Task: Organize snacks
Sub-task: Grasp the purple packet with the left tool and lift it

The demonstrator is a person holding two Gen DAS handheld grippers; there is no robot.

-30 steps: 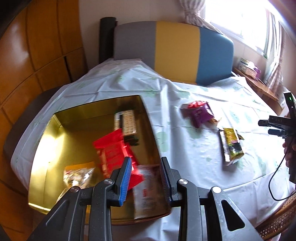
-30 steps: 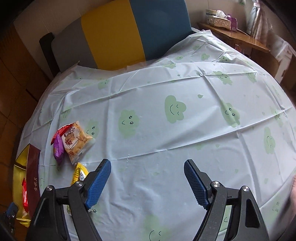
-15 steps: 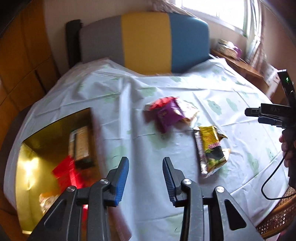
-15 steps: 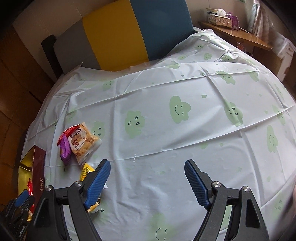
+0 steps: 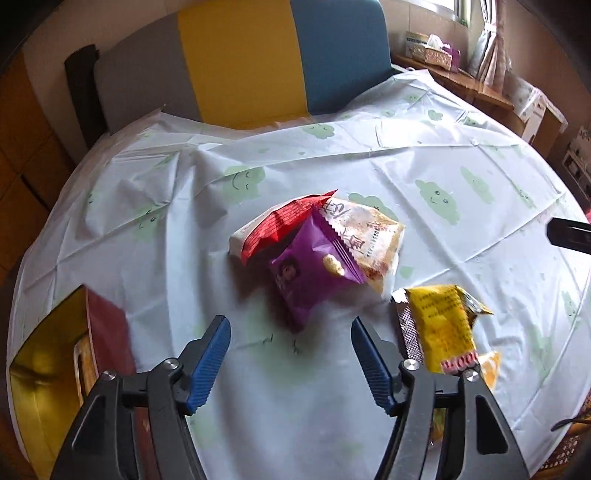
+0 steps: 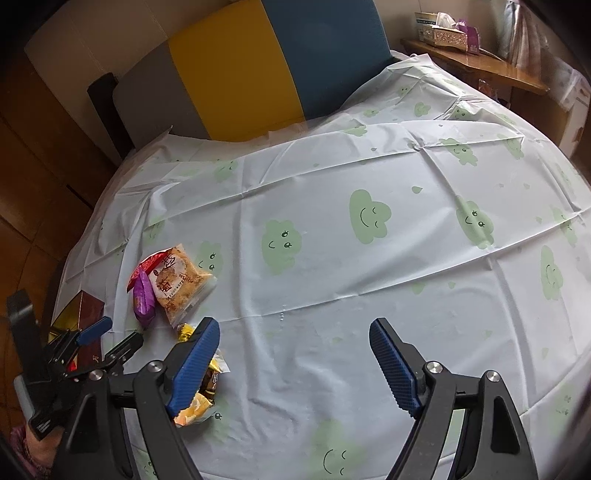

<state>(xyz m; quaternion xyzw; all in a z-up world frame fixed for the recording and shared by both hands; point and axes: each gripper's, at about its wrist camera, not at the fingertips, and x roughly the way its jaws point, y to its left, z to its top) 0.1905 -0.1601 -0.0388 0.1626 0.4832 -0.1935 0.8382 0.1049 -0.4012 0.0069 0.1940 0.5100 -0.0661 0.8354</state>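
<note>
My left gripper [image 5: 290,328] is open and empty, just short of a purple snack packet [image 5: 314,273]. That packet lies on a red-and-white packet [image 5: 273,229] and an orange-and-white pastry packet [image 5: 373,236]. A yellow packet [image 5: 443,325] lies to the right of my left gripper. The gold box [image 5: 40,373] with snacks inside sits at the lower left. My right gripper [image 6: 295,328] is open and empty over bare tablecloth. In the right wrist view the pile [image 6: 170,280], the yellow packet [image 6: 199,387], the box [image 6: 79,310] and my left gripper [image 6: 110,332] show at the left.
The round table has a white cloth with green clouds [image 6: 369,218]. A grey, yellow and blue backrest [image 5: 258,59] stands behind it. A wooden shelf with a tissue box [image 6: 447,29] is at the far right. The table edge runs close on the left by the box.
My left gripper has swung right, from above the gold box to the snack pile, and its jaws have opened wider. My right gripper has hardly moved.
</note>
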